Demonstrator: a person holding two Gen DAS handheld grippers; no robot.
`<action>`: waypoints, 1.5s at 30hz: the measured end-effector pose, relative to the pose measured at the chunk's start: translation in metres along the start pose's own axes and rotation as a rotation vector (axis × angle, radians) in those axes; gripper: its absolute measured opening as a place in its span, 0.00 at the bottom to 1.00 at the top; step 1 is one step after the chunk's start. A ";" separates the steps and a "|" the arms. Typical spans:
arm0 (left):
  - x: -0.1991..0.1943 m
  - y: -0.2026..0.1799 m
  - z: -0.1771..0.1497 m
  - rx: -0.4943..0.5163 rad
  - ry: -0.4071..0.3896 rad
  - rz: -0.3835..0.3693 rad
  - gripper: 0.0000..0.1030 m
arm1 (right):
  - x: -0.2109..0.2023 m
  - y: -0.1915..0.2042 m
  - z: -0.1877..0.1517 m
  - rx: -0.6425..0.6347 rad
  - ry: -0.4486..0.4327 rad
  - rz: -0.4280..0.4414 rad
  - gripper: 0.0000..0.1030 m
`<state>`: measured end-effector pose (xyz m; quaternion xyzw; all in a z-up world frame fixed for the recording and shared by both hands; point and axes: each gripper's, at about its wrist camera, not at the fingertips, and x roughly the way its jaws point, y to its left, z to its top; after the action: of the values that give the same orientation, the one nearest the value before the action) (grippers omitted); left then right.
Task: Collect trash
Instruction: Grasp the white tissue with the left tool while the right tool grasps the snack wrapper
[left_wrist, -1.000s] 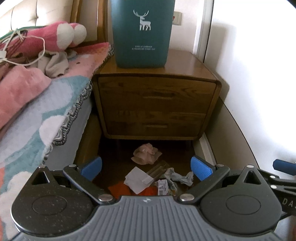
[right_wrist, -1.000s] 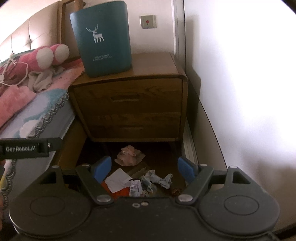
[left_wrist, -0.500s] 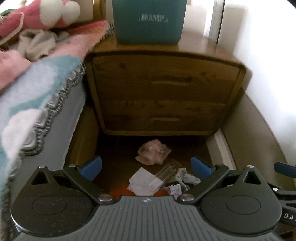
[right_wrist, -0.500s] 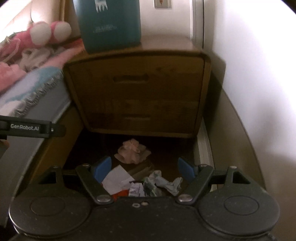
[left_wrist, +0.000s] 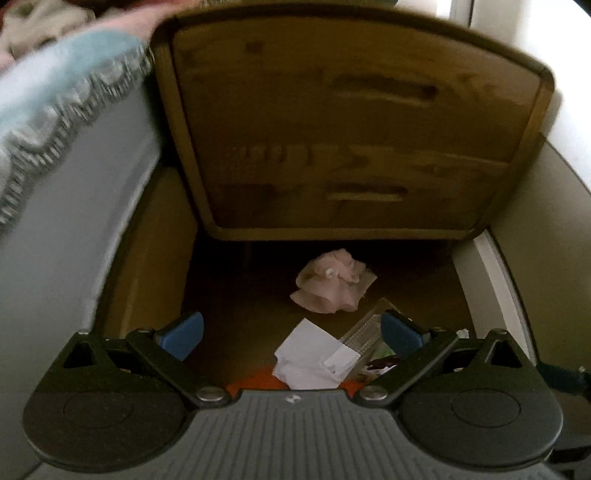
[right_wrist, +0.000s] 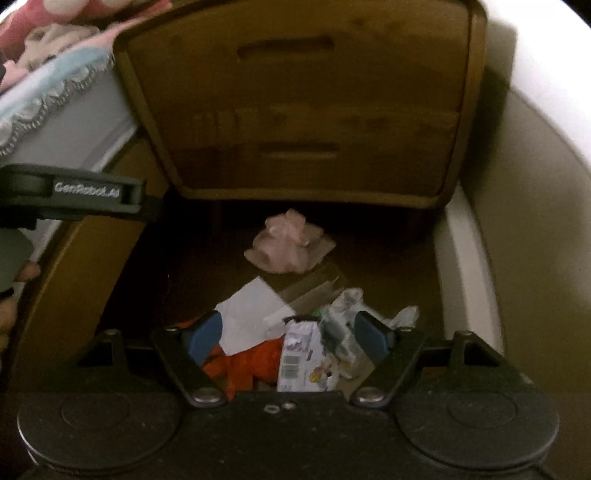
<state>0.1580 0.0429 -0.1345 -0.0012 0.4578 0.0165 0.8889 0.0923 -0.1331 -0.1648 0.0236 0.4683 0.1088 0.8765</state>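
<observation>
biggest risk i see: the trash is a loose heap of different stuff on the dark floor in front of the nightstand (right_wrist: 295, 110), so closing on it could easily grab two things at once or just pinch a corner of the white paper (right_wrist: 251, 314) and have it slide out on the lift. the orange wrapper (right_wrist: 243, 363) and the little printed carton (right_wrist: 301, 360) overlap each other, so pulling one may drag the other. the gap between the bed (left_wrist: 55, 203) and the wall is narrow too, and with both tools side by side they could knock into each other.

pose wise, the right gripper (right_wrist: 290, 338) is low over the pile, angled down, tongs spread apart with the carton and crumpled wrapper (right_wrist: 343, 314) sitting between the blue pads, nothing held. the left gripper (left_wrist: 291, 334) is tilted down too, also spread wide and holding nothing, with the white paper (left_wrist: 310, 360) and a clear plastic piece (left_wrist: 364, 334) roughly in its opening. the pink tissue wad (left_wrist: 332, 282) lies further in, near the nightstand's foot, apart from the heap.

both views are blurry, so i can't really tell how close the pads are to touching anything.
</observation>
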 end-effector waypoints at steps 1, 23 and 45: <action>0.010 0.002 -0.001 -0.002 0.007 -0.003 1.00 | 0.007 -0.001 -0.002 0.005 0.008 0.000 0.74; 0.204 0.024 -0.090 0.138 0.325 -0.077 0.99 | 0.131 0.003 -0.044 -0.022 0.248 0.001 0.75; 0.242 0.026 -0.095 -0.074 0.486 -0.176 0.19 | 0.192 0.012 -0.058 -0.035 0.342 -0.135 0.37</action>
<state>0.2204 0.0741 -0.3863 -0.0775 0.6551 -0.0447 0.7502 0.1459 -0.0840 -0.3522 -0.0422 0.6089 0.0602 0.7899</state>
